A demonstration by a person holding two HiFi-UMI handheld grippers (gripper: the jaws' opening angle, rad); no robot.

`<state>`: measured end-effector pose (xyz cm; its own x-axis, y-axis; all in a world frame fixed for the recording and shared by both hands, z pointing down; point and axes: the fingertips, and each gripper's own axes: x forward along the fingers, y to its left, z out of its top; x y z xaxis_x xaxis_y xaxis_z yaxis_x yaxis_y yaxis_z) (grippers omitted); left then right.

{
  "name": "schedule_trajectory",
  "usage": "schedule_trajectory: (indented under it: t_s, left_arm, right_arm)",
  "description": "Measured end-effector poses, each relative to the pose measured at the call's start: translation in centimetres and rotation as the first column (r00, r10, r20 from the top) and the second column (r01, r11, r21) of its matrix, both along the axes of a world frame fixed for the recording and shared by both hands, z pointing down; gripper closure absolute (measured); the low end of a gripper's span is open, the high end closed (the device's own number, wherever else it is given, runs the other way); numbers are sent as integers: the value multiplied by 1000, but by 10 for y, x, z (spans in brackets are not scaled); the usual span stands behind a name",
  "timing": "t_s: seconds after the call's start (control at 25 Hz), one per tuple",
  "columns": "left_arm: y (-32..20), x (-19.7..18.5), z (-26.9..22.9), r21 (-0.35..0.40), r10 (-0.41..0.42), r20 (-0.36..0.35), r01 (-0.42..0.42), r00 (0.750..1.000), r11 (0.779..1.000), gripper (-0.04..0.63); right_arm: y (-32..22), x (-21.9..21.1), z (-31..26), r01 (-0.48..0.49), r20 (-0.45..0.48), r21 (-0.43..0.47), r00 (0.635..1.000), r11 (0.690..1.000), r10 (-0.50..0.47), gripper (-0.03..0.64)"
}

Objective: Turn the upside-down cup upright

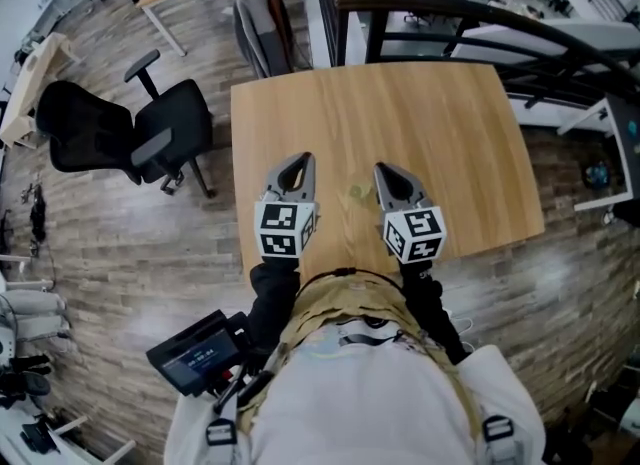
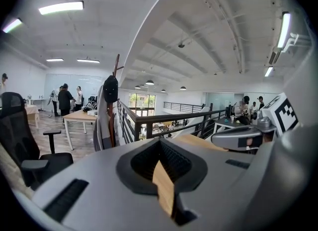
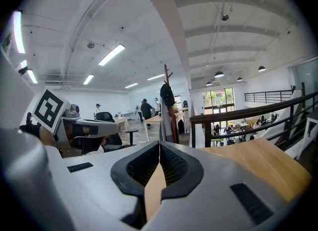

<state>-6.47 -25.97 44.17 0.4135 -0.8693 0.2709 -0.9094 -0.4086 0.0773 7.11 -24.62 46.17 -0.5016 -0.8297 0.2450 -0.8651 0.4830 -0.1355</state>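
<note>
Cup: I cannot find it for certain in any view. A faint greenish mark (image 1: 356,194) lies on the table (image 1: 440,123) between my left gripper (image 1: 299,161) and my right gripper (image 1: 386,170), just ahead of their marker cubes; whether it is the cup, I cannot tell.

Both grippers: jaws closed together, nothing held.

Risk, in my judgement: if I push forward with closed jaws and the target unconfirmed, I could strike a clear cup sideways and send it rolling.

Orientation and long axis: not readable.
</note>
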Motion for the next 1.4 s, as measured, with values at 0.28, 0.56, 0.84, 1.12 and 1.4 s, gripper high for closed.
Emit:
schedule_trajectory:
  t_s: [0.28, 0.56, 0.84, 1.12, 1.4]
  left_arm:
    - [-9, -2, 81, -153, 2, 23, 2, 1000, 988, 594]
    - [4, 1, 162, -340, 28, 35, -14, 999, 940, 594]
    - [0, 7, 201, -429, 59, 51, -31, 997, 903, 594]
    - [-3, 13, 218, -473, 94, 50, -59, 994, 879, 594]
    - [-3, 7, 223, -490, 83, 55, -46, 995, 870, 595]
  right_arm:
    - [-12, 8, 83, -3, -82, -143, 997, 990, -9, 595]
    - [-2, 0, 165, 34, -159, -287, 984, 957, -82, 592]
    - [-7, -10, 201, 52, -165, -382, 979, 923, -123, 470]
    - [-15, -15, 247, 31, -223, -495, 961, 868, -161, 272]
    - [-19, -24, 283, 47, -284, -577, 924, 815, -255, 210]
